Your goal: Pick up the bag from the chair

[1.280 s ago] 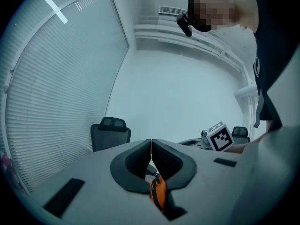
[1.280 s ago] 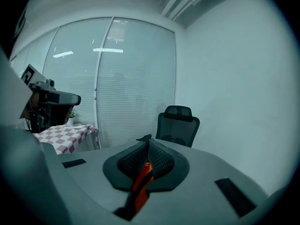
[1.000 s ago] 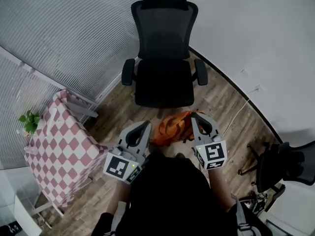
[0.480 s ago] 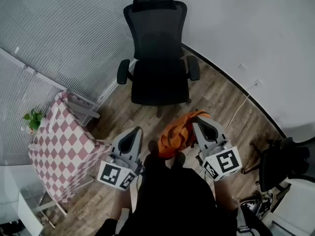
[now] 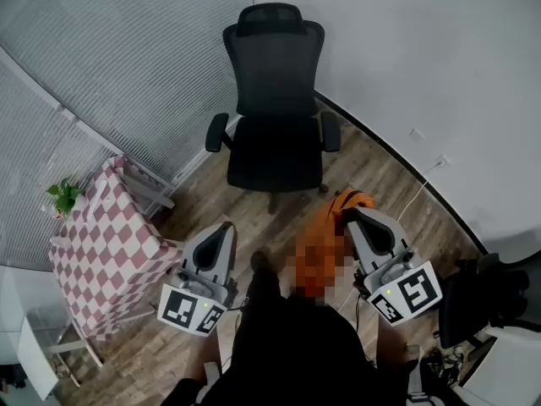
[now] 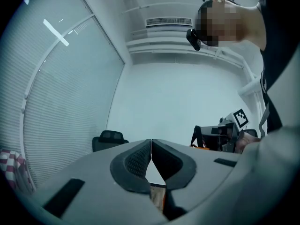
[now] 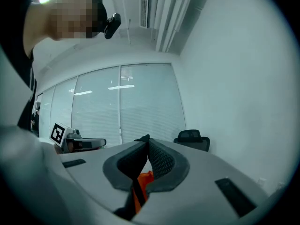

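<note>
Head view: the orange bag [image 5: 331,225] hangs from the right gripper [image 5: 349,213], apart from the black office chair [image 5: 275,146] that stands ahead of the person. The right gripper's jaws are clamped together on the bag's black strap [image 7: 139,193]. The left gripper [image 5: 225,228] has its jaws pressed together with nothing between them.

The left gripper [image 6: 151,144] has its jaws pressed together with nothing between them; the black chair [image 6: 108,139] stands beyond at left.
</note>
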`<state>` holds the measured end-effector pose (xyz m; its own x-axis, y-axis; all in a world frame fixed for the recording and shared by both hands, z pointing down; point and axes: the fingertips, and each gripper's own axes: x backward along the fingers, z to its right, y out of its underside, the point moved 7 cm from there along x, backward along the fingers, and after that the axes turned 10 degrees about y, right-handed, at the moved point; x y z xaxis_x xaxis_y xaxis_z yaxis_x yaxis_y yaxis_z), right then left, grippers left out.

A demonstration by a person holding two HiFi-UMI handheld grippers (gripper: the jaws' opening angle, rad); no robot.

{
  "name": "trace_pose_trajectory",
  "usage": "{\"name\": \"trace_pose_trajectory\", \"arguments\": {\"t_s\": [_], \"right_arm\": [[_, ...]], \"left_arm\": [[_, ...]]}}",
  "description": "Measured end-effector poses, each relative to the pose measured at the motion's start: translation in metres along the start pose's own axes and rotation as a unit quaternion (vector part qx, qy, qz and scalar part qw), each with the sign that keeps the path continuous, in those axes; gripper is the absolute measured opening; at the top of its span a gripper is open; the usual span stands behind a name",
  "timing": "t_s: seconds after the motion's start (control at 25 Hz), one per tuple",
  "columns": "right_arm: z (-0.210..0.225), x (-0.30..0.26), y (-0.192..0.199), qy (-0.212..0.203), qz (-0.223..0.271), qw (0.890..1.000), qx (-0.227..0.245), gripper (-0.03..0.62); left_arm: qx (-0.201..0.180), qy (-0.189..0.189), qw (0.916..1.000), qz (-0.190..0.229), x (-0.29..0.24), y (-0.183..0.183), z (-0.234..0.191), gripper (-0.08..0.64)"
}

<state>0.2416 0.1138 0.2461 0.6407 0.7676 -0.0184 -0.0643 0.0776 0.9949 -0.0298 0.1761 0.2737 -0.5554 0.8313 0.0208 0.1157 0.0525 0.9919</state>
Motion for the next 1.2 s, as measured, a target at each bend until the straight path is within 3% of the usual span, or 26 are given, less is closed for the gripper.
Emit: {"name": "trace_pose_trajectory", "arguments": {"t_s": [0.28, 1.2], "right_arm": [[0.0, 0.021, 0.007, -0.001, -0.003, 1.0, 0.019, 0.023], [-0.007, 0.037, 0.02, -0.009, -0.017, 1.0, 0.013, 0.023]], "left_arm": [[0.0, -0.002, 0.9999, -0.013, 0.007, 0.001, 0.02, 0.032], [0.009, -0.003, 0.9996, -0.027, 0.01, 0.014, 0.038, 0.032]]}}
